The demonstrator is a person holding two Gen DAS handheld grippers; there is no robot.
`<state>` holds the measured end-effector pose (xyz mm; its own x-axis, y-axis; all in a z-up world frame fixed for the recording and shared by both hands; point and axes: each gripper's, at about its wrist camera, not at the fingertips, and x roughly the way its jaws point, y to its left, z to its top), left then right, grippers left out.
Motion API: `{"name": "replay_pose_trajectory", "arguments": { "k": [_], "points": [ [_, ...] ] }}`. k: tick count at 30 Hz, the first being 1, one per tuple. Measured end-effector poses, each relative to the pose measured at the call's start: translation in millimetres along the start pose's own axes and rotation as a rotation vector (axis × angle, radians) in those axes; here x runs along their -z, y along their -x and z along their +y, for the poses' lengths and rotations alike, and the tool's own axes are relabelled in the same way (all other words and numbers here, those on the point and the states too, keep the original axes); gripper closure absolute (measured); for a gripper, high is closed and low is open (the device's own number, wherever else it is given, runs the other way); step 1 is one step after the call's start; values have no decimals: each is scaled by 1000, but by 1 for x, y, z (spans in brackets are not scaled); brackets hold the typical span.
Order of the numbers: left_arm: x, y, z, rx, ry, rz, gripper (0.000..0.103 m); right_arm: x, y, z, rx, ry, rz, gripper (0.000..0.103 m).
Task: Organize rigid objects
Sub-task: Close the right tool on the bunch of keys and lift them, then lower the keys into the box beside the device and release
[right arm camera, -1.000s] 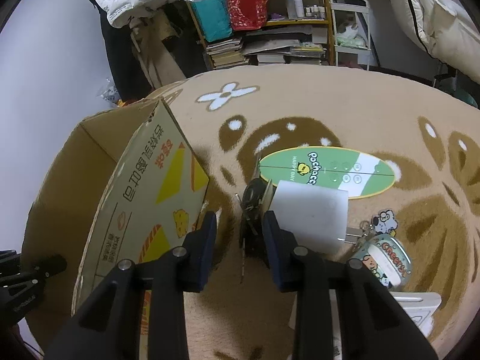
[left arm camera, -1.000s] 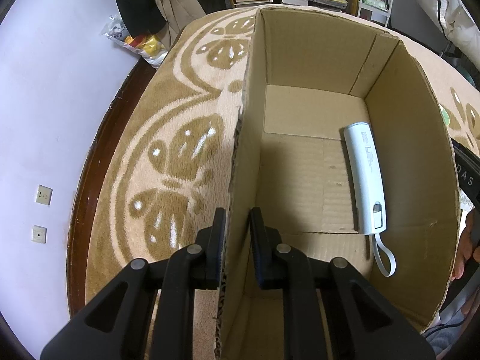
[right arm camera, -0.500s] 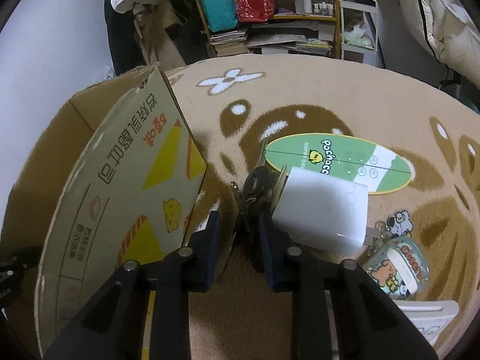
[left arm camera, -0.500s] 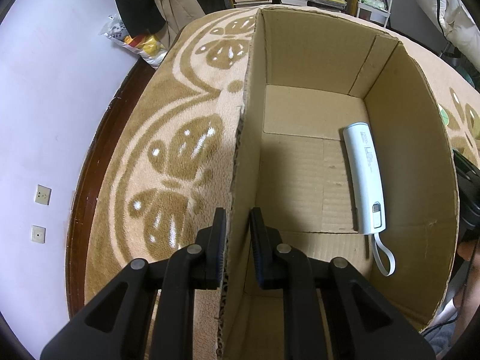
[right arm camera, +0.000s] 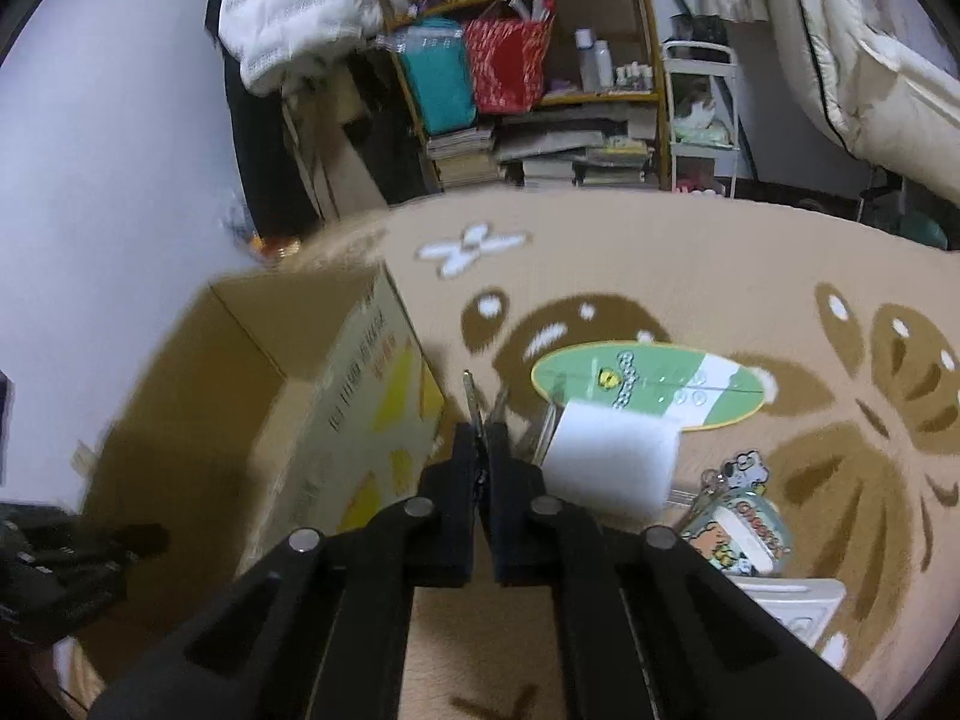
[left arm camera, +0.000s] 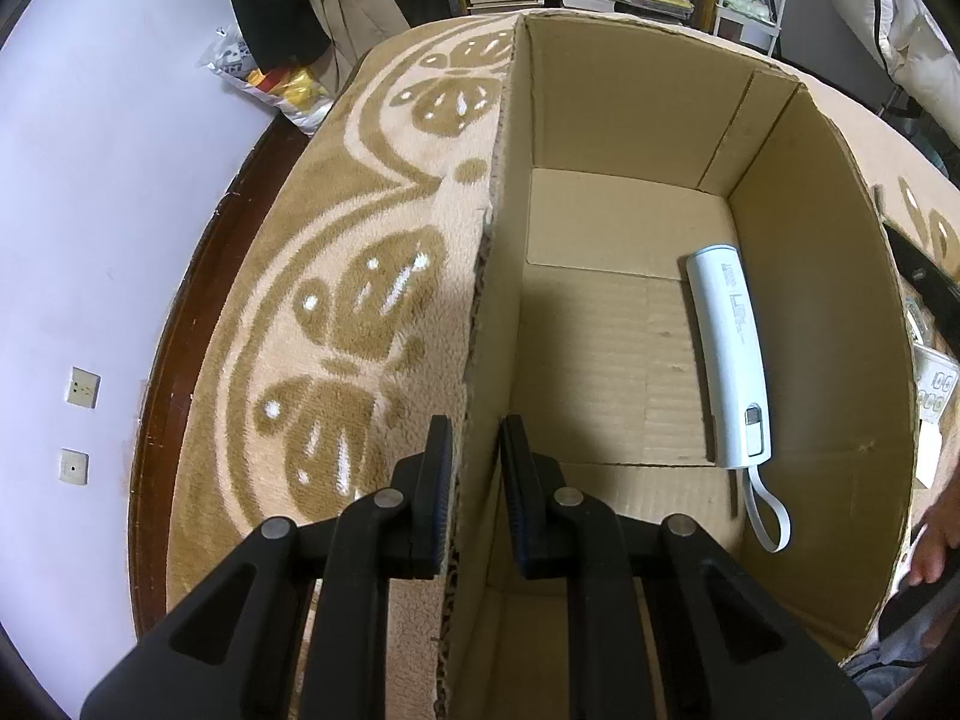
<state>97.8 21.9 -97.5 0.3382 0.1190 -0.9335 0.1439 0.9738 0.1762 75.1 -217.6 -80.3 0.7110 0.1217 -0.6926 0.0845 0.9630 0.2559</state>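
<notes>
My left gripper (left arm camera: pixel 477 474) is shut on the left wall of the open cardboard box (left arm camera: pixel 600 108), one finger outside and one inside. A white power bank (left arm camera: pixel 729 354) with a strap lies on the box floor by the right wall. In the right wrist view my right gripper (right arm camera: pixel 480 456) is shut on a bunch of keys (right arm camera: pixel 469 399), whose blades stick up past the fingertips, lifted above the rug just right of the box (right arm camera: pixel 336 420). A white block-shaped charger (right arm camera: pixel 612 462) lies close by to the right.
A green oval board (right arm camera: pixel 648 384), a cartoon keychain tin (right arm camera: pixel 741 534) and a white flat item (right arm camera: pixel 792 600) lie on the patterned rug (right arm camera: pixel 690 264). Shelves with books and bags (right arm camera: pixel 516 90) stand behind. A person's hand (left arm camera: pixel 930 552) shows beside the box.
My right gripper closed on the keys beside the white charger and rose with them, so the view tilted up toward the shelves. The left gripper kept its hold on the box wall.
</notes>
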Motion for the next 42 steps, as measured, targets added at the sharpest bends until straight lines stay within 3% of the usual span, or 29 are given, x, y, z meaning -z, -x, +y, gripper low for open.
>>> {"name": "replay_pose_trajectory", "arguments": {
  "k": [7, 20, 25, 31, 42],
  "points": [
    [1, 2, -2, -3, 0, -4, 87, -9, 27, -2, -42, -57, -77, 98],
    [2, 5, -5, -14, -7, -5, 87, -42, 116, 49, -158, 46, -352, 98],
    [1, 5, -4, -6, 0, 0, 87, -44, 138, 74, -214, 80, -406, 98],
    [0, 5, -4, -9, -3, -1, 87, -37, 131, 102, -273, 140, -375, 99],
    [1, 6, -3, -4, 1, -4, 86, -9, 60, 99, -213, 156, -153, 99]
  ]
}}
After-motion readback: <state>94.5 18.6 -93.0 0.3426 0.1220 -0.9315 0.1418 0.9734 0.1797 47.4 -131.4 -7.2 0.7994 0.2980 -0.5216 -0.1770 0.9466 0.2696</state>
